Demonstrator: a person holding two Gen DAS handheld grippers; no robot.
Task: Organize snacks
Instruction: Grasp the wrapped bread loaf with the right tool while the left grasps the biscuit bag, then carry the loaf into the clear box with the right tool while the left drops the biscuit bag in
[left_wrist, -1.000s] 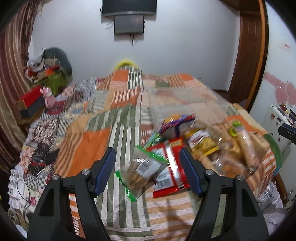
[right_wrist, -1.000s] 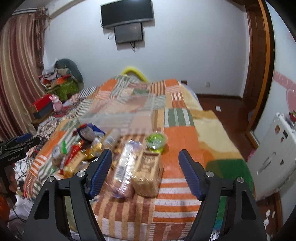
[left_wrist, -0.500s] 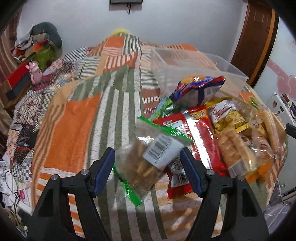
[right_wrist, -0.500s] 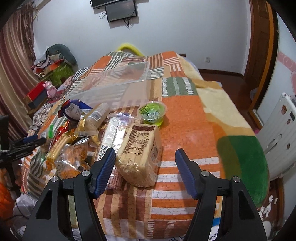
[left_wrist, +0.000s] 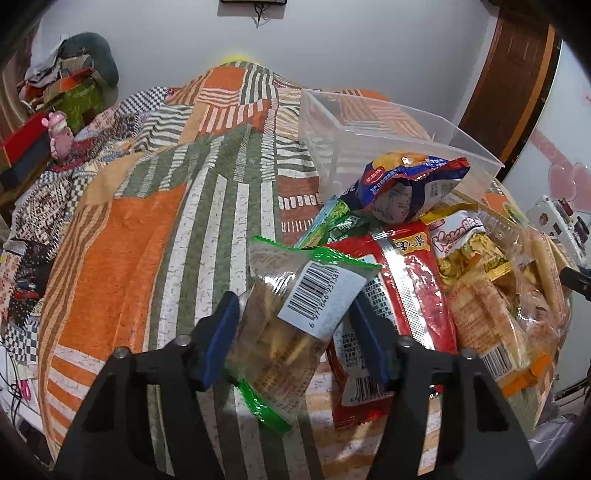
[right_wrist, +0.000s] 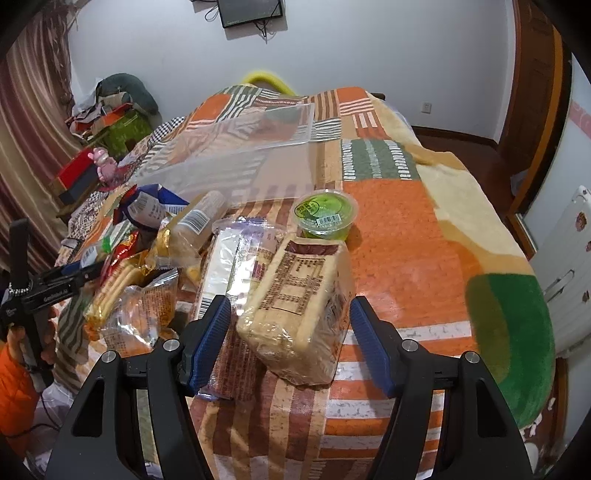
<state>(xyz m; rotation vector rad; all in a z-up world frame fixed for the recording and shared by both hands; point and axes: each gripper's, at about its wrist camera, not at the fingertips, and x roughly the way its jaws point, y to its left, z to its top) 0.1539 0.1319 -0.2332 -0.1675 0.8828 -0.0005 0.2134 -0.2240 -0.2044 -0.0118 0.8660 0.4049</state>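
A pile of snacks lies on the patchwork bed. My left gripper (left_wrist: 293, 317) is open, its blue pads on either side of a clear green-edged cookie bag (left_wrist: 291, 317) with a barcode label. Beside it lie red packets (left_wrist: 410, 295), a yellow bag (left_wrist: 469, 251) and a blue bag (left_wrist: 402, 188). A clear plastic bin (left_wrist: 376, 136) stands behind them. My right gripper (right_wrist: 291, 325) is open around a wrapped cake loaf (right_wrist: 299, 299). A green jelly cup (right_wrist: 325, 216) sits beyond it, and the bin (right_wrist: 236, 155) stands farther back.
A long clear cracker pack (right_wrist: 229, 273) lies left of the loaf. The bed's front edge is just below both grippers. A cluttered side table with a red box (left_wrist: 26, 144) stands at the left. A wooden door (right_wrist: 535, 85) and white appliance (right_wrist: 569, 251) are right.
Both grippers have moved down and forward onto the snacks. The left jaws now straddle the cookie bag and the right jaws straddle the cake loaf, both narrowed slightly.
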